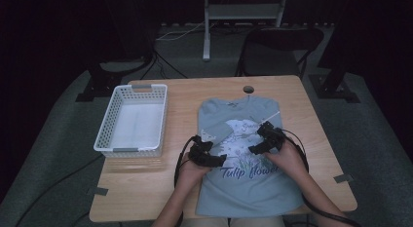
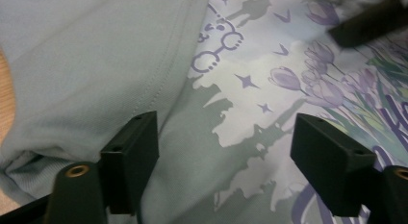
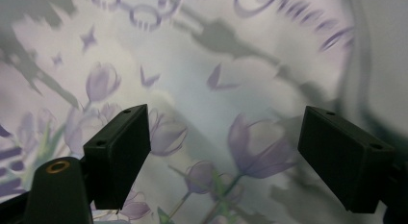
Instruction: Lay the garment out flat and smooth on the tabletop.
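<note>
The T-shirt (image 1: 253,173) lies print-up on the tabletop (image 1: 311,139), its hem toward me and both sleeves already folded in over the chest, so I judge folding is underway. My left gripper (image 1: 213,151) hovers over the left sleeve (image 2: 86,75), jaws spread wide and empty; my right gripper (image 1: 259,139) hangs released above the tulip print (image 3: 260,147). 1 white basket (image 1: 108,137) waits beside, likely for the folded shirt.

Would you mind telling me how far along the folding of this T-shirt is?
Early. Done: the T-shirt lies flat on the table, and the sleeve at the left is folded in over its print. In hand: the left gripper and right gripper hover open over the print, holding nothing. Left: the remaining folds, then probably the white basket.
</note>
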`<state>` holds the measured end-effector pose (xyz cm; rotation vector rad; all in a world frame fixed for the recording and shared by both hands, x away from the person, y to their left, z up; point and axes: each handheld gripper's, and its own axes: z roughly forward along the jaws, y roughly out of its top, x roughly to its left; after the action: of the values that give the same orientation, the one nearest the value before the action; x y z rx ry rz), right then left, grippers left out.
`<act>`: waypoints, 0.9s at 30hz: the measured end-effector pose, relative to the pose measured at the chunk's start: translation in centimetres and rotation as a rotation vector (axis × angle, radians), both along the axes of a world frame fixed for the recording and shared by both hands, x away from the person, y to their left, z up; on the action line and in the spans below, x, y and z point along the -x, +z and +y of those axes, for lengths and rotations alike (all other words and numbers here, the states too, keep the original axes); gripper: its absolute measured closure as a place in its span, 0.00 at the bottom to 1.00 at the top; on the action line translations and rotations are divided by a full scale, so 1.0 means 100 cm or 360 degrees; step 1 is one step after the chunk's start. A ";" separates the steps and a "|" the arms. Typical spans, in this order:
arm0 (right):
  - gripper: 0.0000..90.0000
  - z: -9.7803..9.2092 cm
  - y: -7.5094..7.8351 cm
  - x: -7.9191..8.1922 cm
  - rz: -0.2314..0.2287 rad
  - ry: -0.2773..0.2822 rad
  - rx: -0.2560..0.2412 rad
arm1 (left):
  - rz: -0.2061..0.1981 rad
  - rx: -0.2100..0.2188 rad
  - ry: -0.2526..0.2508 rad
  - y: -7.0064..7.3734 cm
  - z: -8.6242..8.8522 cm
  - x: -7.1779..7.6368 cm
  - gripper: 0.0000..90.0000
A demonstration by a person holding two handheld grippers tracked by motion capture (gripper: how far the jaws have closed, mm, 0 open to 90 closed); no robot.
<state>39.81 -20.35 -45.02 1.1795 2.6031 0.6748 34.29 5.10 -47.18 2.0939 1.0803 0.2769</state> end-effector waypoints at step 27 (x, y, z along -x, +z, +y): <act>0.41 -0.002 0.011 -0.114 0.0116 -0.0341 -0.0019 | -0.0034 0.0006 -0.0045 0.005 -0.002 0.009 0.25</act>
<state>51.20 -20.59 -43.93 1.4860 2.4824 0.6147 33.40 4.95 -46.68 2.0965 1.0373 0.2827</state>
